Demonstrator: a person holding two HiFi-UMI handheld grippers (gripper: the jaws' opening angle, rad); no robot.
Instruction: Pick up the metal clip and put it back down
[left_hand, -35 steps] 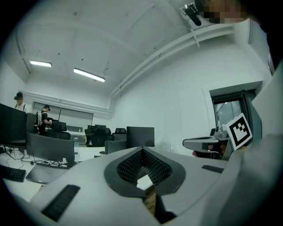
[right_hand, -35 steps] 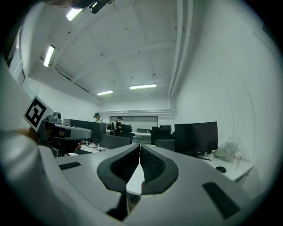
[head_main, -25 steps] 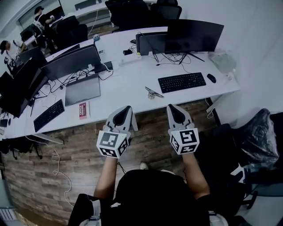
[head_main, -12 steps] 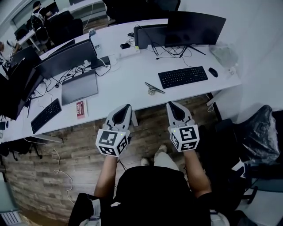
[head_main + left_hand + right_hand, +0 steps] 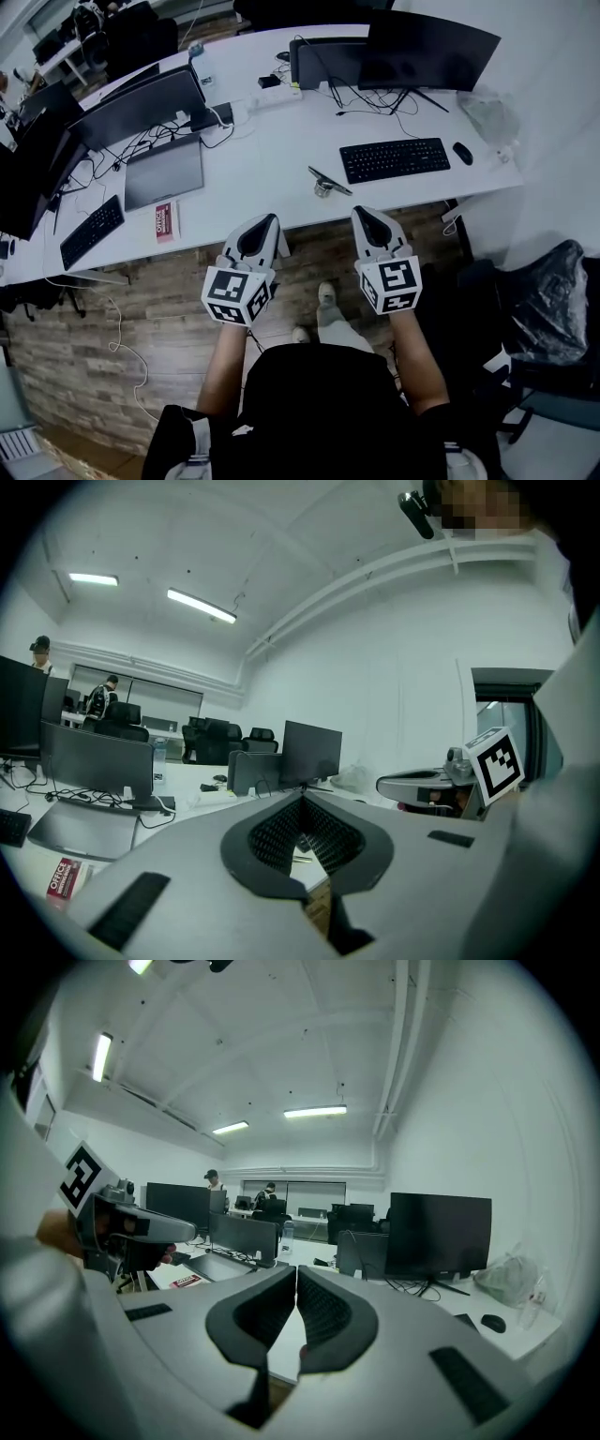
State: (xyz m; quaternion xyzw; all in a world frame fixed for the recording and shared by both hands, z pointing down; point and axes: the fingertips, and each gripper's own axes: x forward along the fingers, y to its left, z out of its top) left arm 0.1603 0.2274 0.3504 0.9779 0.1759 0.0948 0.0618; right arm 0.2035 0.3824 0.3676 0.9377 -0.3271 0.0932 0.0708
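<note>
The metal clip [image 5: 326,182] lies on the white desk [image 5: 272,178], near its front edge and left of a black keyboard [image 5: 394,159]. My left gripper [image 5: 262,225] is held before the desk's front edge, over the wooden floor, its jaws shut with nothing between them. My right gripper [image 5: 367,217] is alongside it, just short of the desk edge and a little right of the clip, also shut and empty. In the left gripper view the left gripper [image 5: 302,799] points at the desk, and the right gripper [image 5: 412,784] shows at its side. The right gripper view shows the right gripper [image 5: 296,1271] closed.
A closed laptop [image 5: 163,172], a second keyboard [image 5: 90,231] and a red booklet [image 5: 165,219] lie on the desk's left part. Monitors [image 5: 427,49] and cables stand at the back, a mouse [image 5: 462,152] at the right. A chair with a black bag [image 5: 548,300] stands at the right.
Both grippers have moved forward toward the desk's front edge, and the desk now sits closer in the head view. Both stay shut. The clip has not moved.
</note>
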